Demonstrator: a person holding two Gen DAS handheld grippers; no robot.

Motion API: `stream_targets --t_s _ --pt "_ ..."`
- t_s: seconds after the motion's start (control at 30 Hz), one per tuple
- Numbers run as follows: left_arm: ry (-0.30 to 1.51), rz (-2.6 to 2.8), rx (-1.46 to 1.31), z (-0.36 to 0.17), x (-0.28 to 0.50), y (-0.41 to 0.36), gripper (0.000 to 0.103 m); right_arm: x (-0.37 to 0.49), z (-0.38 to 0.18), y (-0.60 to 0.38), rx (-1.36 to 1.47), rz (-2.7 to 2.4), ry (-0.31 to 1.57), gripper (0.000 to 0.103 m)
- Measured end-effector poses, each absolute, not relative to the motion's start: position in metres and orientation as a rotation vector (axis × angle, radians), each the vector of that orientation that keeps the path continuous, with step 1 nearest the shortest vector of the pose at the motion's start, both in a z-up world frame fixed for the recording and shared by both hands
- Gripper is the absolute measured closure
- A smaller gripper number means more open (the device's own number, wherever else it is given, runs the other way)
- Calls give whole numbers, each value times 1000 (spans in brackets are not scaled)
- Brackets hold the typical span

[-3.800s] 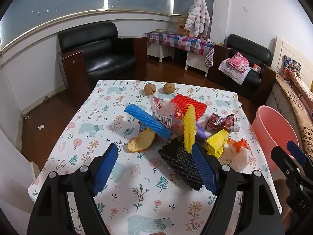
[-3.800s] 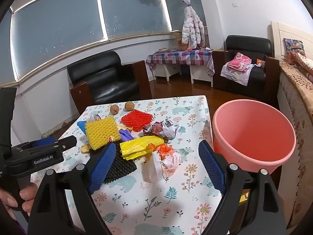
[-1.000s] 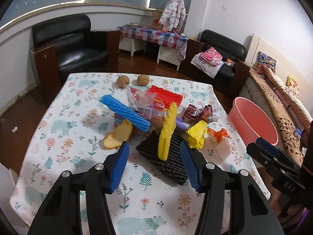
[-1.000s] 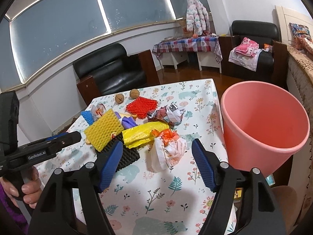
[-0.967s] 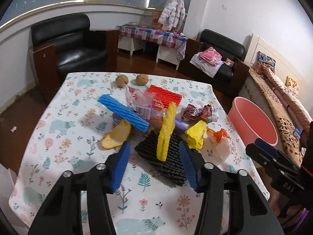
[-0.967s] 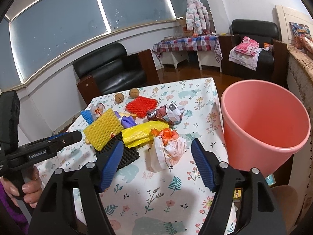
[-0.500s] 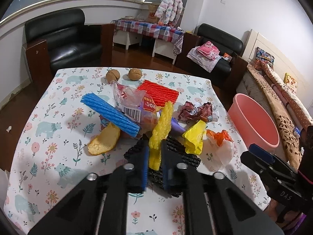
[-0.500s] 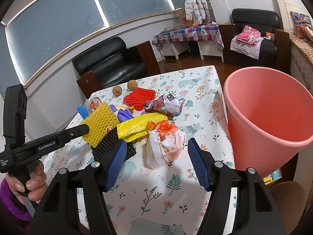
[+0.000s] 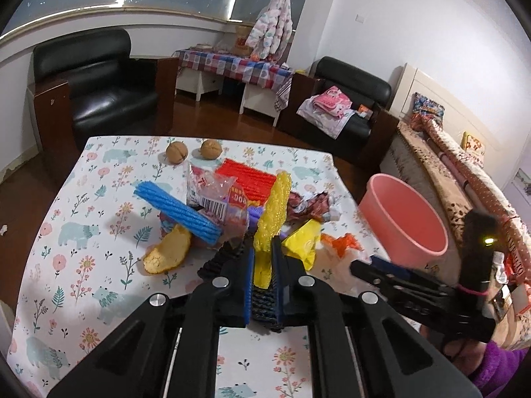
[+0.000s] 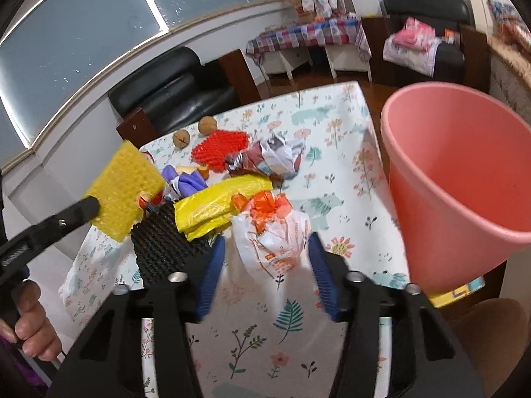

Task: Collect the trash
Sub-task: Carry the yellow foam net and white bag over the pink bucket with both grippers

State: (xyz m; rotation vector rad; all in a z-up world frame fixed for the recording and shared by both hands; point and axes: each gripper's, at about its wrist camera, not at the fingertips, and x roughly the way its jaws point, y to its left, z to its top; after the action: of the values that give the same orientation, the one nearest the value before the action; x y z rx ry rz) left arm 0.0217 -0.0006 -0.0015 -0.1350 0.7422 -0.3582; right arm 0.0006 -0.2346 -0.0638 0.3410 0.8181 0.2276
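**Beside the pink bucket, a pinch near the edge**

Off the bench's (image 9: 83, 199) corner, the pink bucket (image 10: 464, 179) looks empty. Left gripper (image 9: 262, 272) is clamped on the yellow foam net's (image 9: 272, 209) lower end; it could slip. Right gripper (image 10: 265, 265), jaws apart, flanks the white bag (image 10: 278, 238) nearest the bucket.

Black leather armchair (image 9: 96, 83) beyond bench far edge. Low side table with checked cloth (image 9: 232, 66) by window. Second black armchair (image 9: 351, 99) holds pink folded clothes (image 9: 328, 102).
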Motion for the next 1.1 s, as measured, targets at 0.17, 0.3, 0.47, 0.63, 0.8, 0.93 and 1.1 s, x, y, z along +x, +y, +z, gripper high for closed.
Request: stream_targets --t_s 0.17,0.3,0.47,0.63,0.8,0.93,1.1 --pt "717 -377 -128 11 15 -6 94 -4 -61 -241 366 237 817 69" --pt "699 -391 -122 20 12 -14 94 -13 -52 -251 396 252 787 71" --pt "686 -419 -109 31 14 -28 94 -24 -30 -270 422 236 711 71" --pt "666 -482 -92 45 20 -60 94 -33 -11 -305 442 163 629 71" --pt "659 -560 -59 53 25 -106 94 -42 -10 -344 473 75 597 71" --pt "674 -622 -31 53 33 -146 94 -46 -15 -372 504 6 588 71" --pt "706 -679 6 43 42 -193 94 -45 -23 -395 528 -55 597 71"
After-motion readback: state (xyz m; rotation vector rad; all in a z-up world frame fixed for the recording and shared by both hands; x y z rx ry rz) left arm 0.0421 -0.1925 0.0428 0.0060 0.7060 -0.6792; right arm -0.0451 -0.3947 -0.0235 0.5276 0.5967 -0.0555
